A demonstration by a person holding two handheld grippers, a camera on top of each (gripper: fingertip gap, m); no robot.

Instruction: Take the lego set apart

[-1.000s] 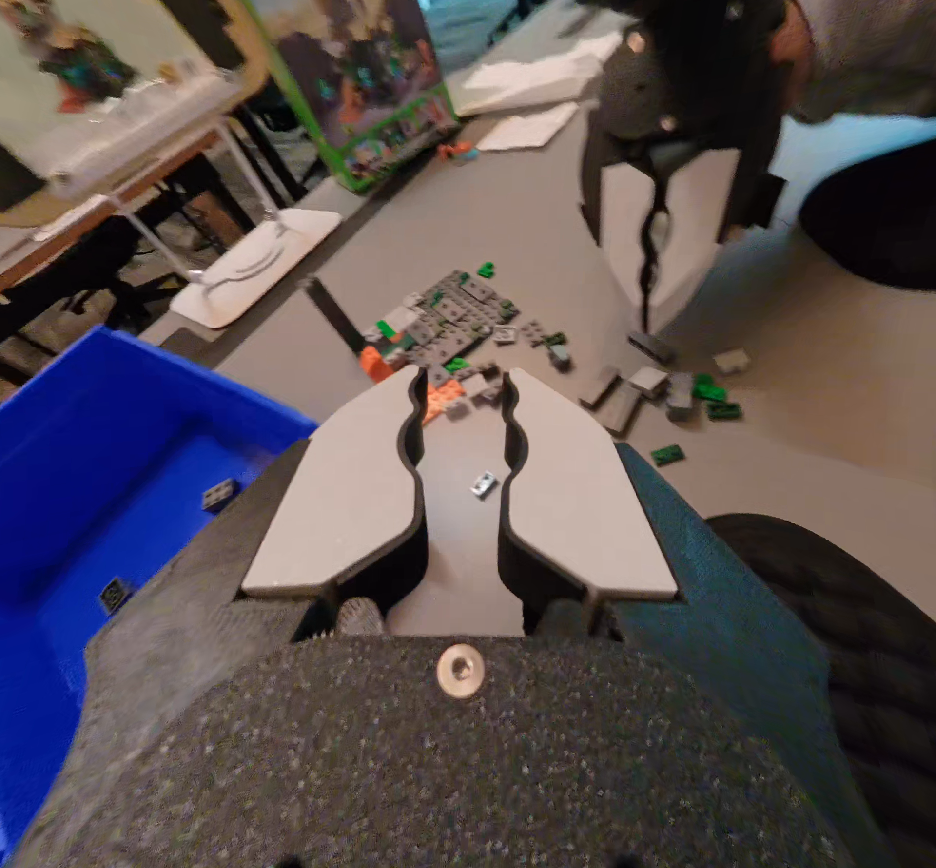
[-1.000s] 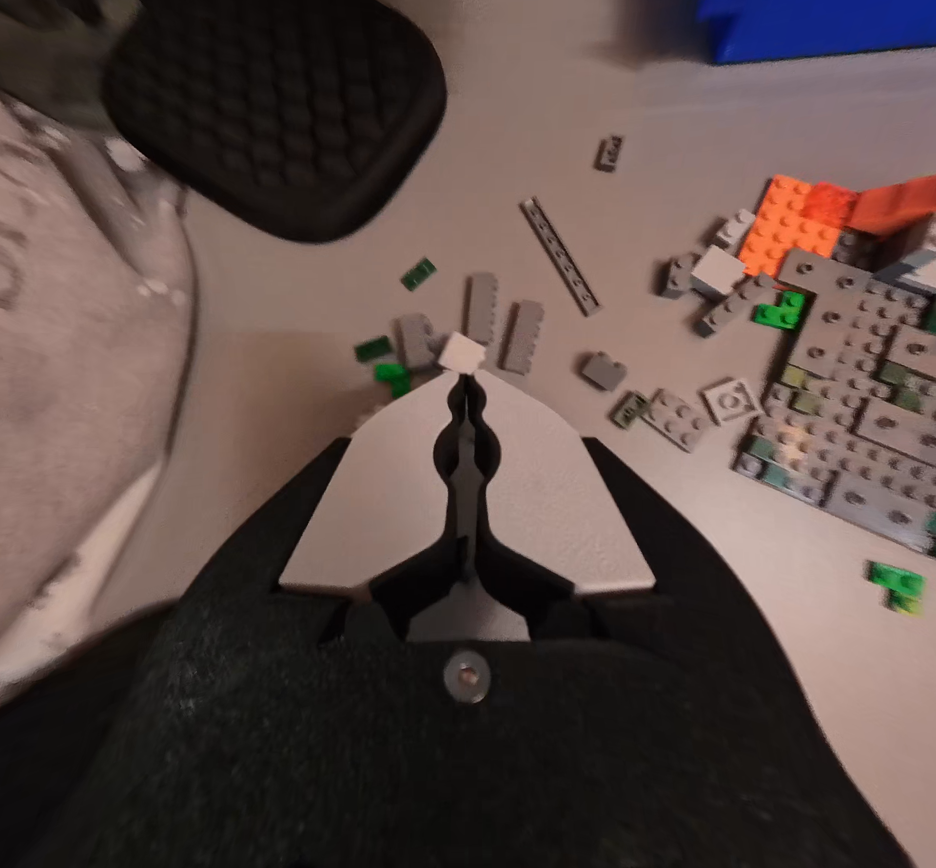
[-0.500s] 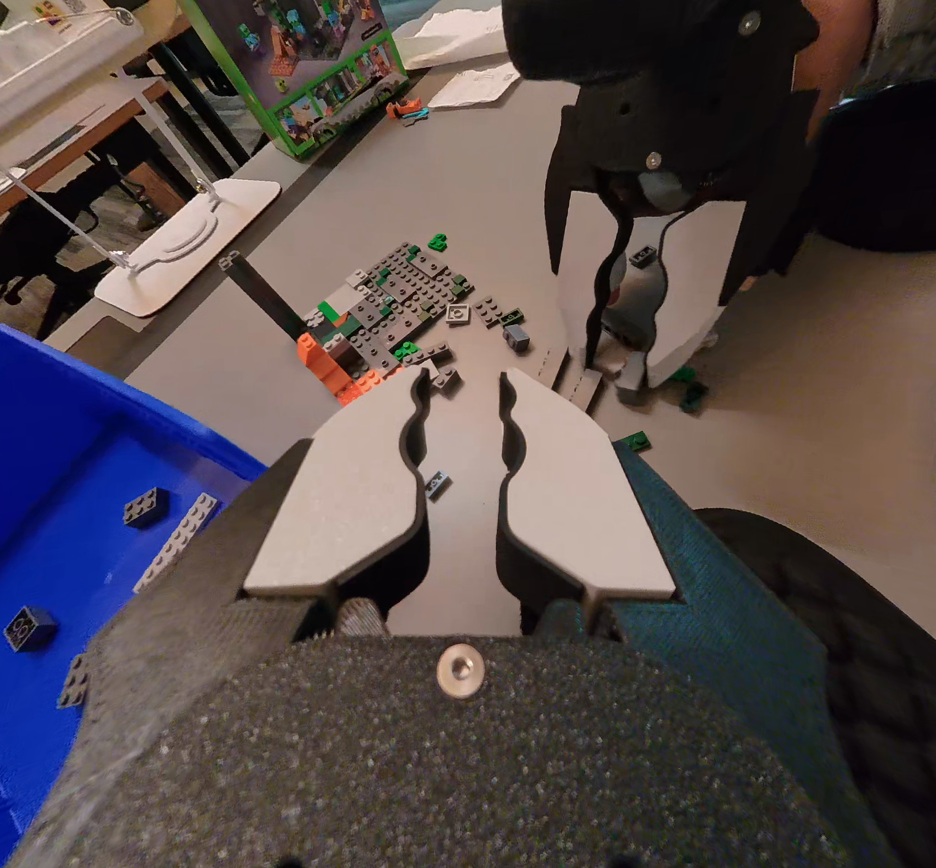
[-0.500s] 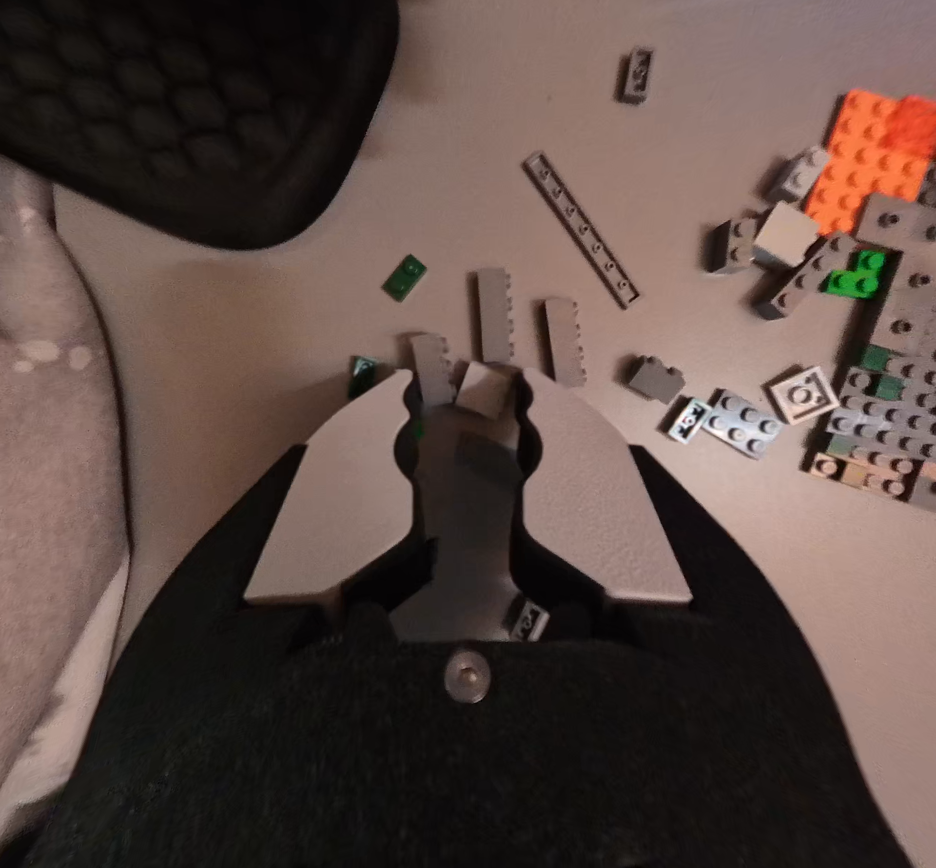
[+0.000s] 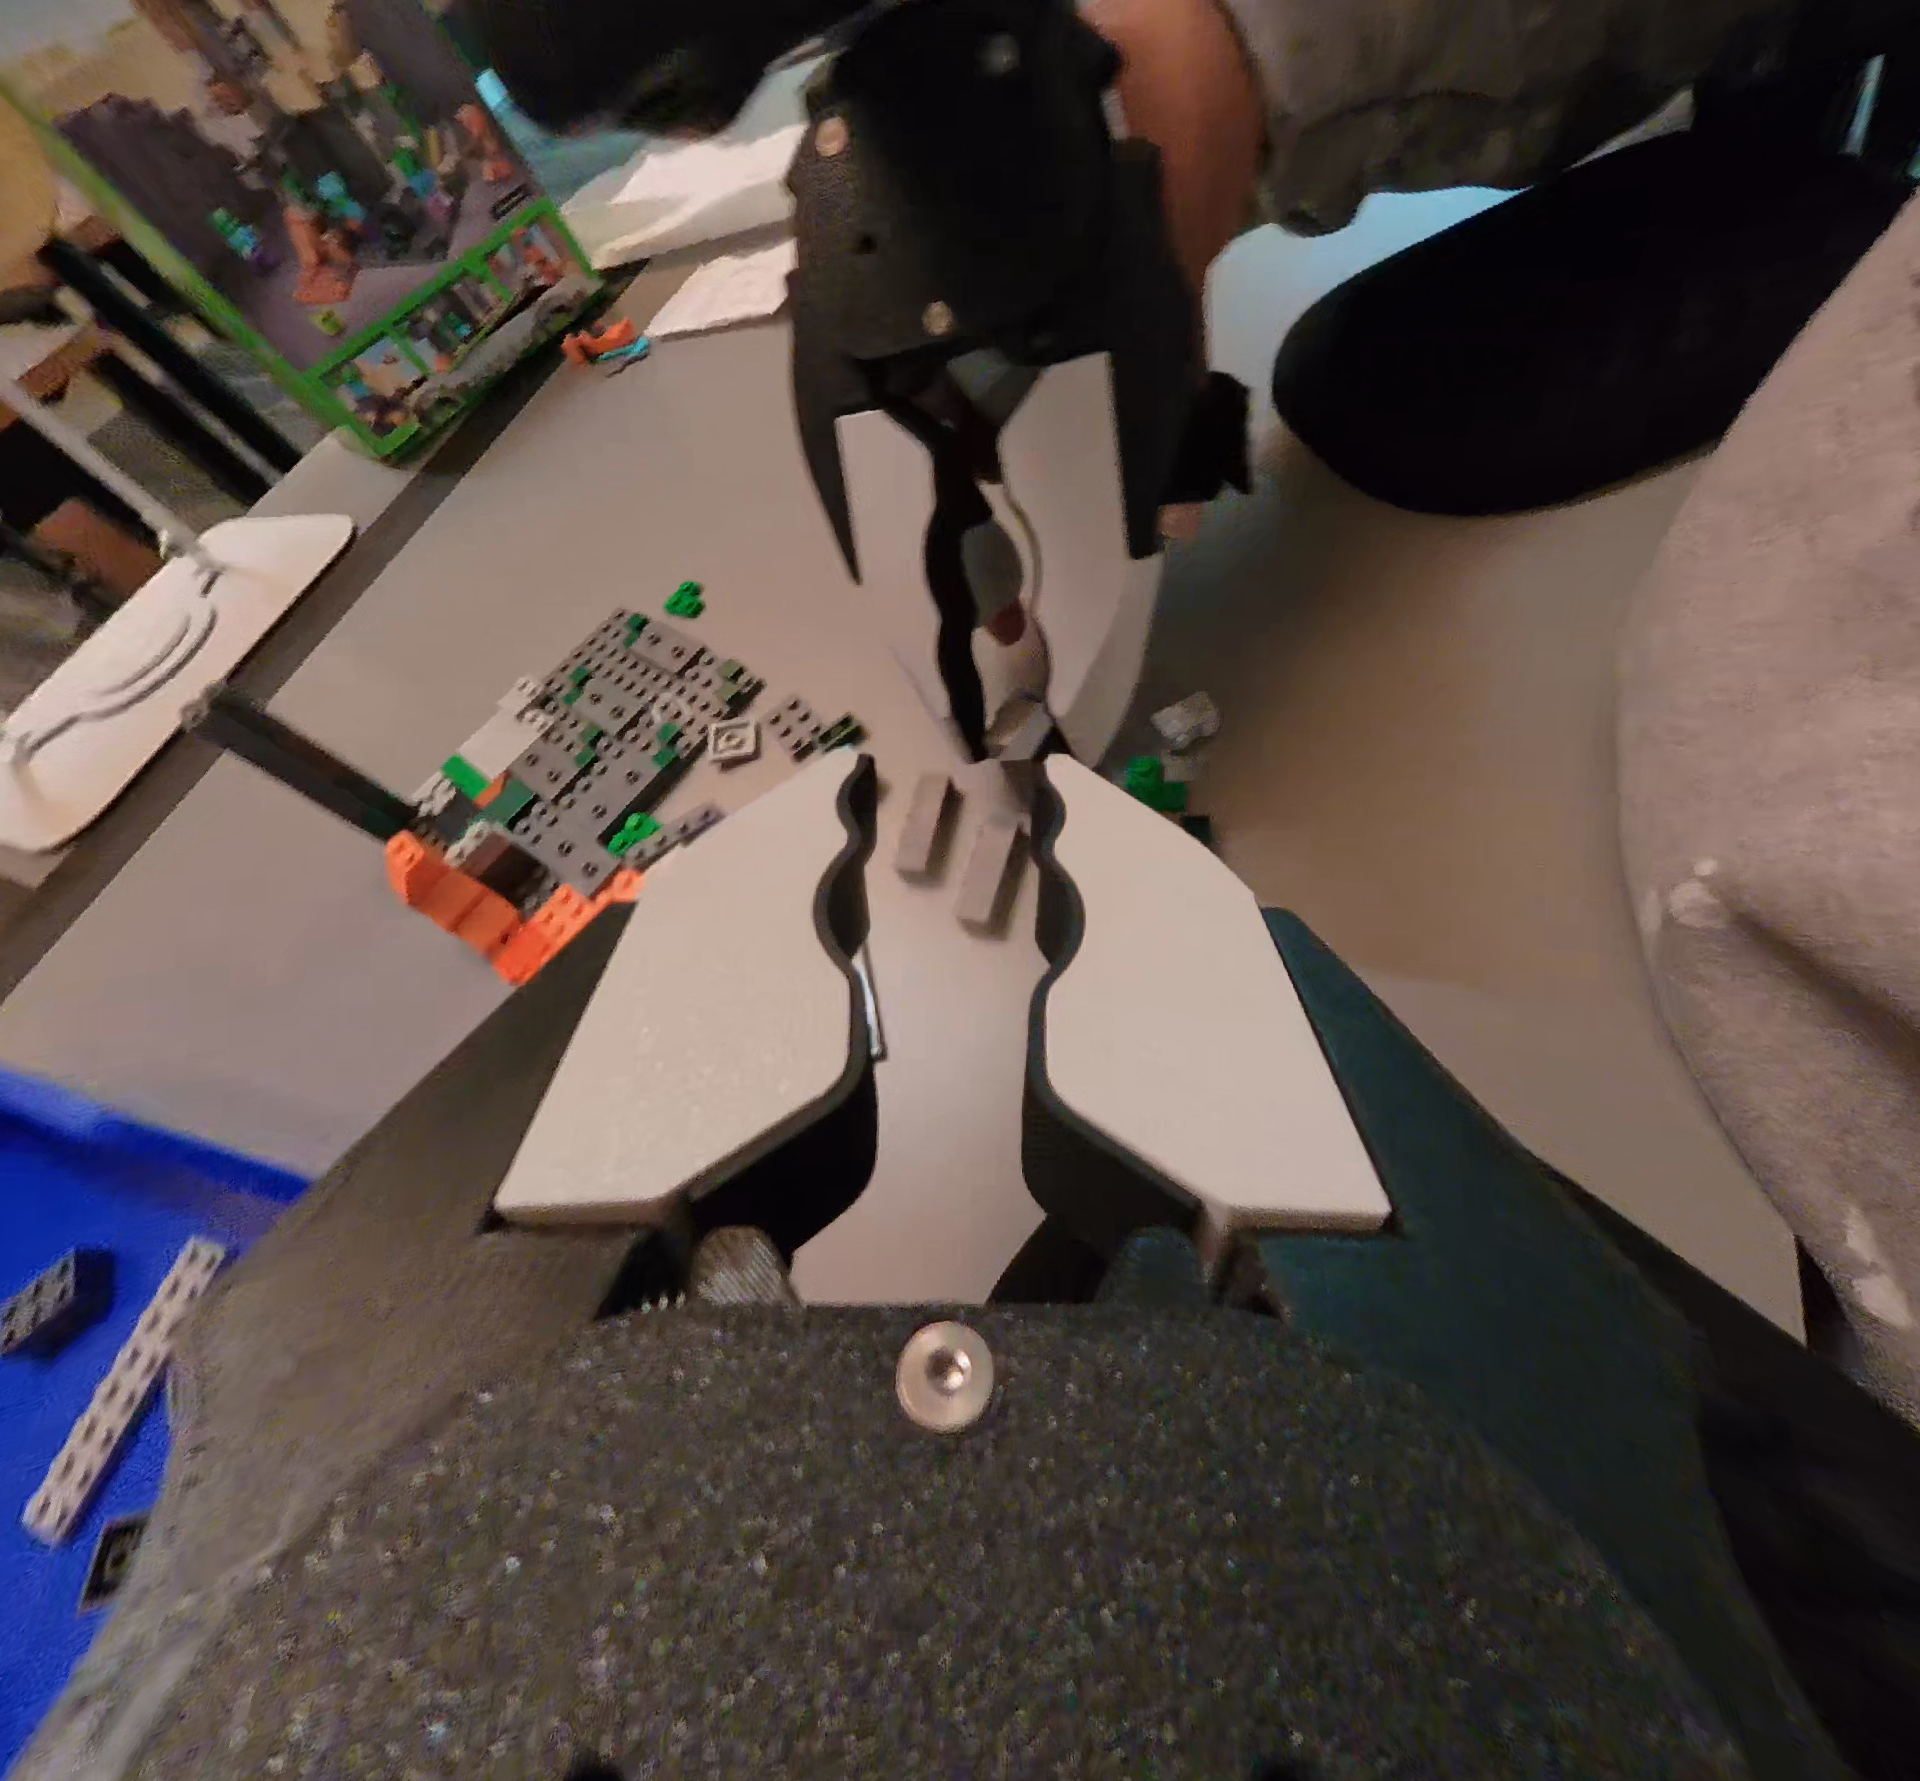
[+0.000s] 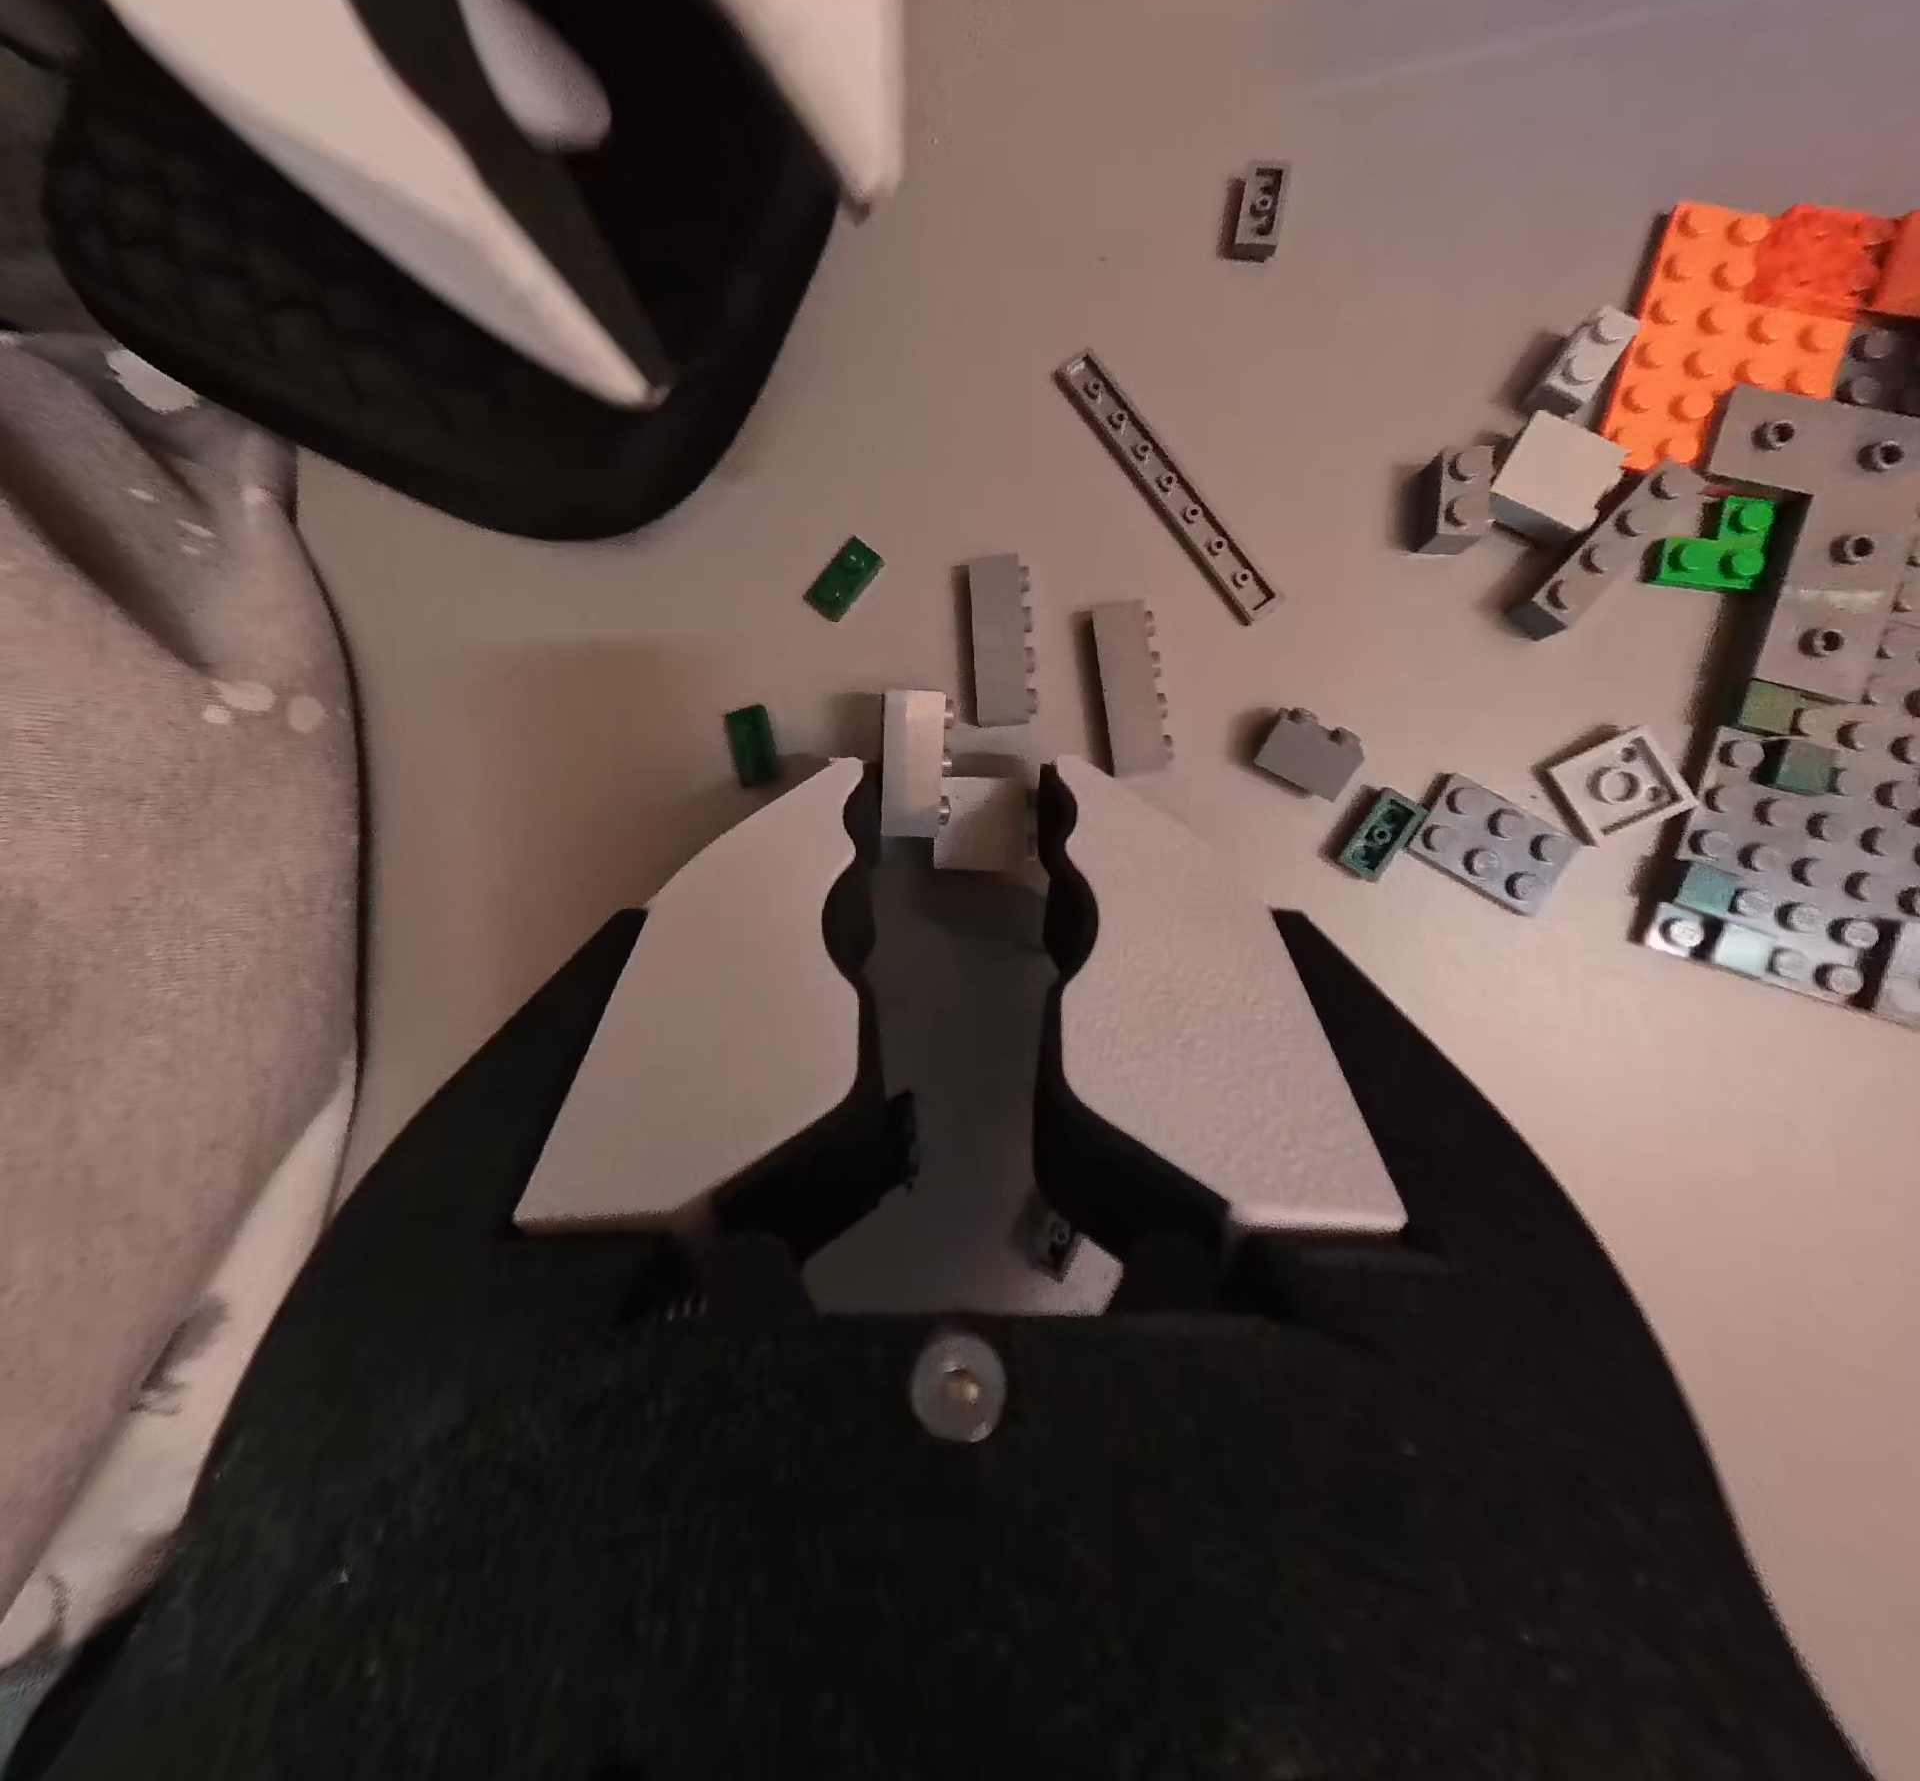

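Right wrist view: my right gripper [image 6: 951, 775], jaws open, straddles small pale brick cluster [image 6: 940, 796] on desk [image 6: 1351, 1160]; light, rigid, slick, best pinched across flat sides. Left gripper [image 5: 951, 775] jaws open, empty.

A blue bin [image 5: 94, 1243] sits at the lower left of the left gripper. A white stand base [image 5: 156, 661] lies far left. A printed box [image 5: 281, 142] stands upright beyond it. White papers [image 5: 717, 204] lie ahead.
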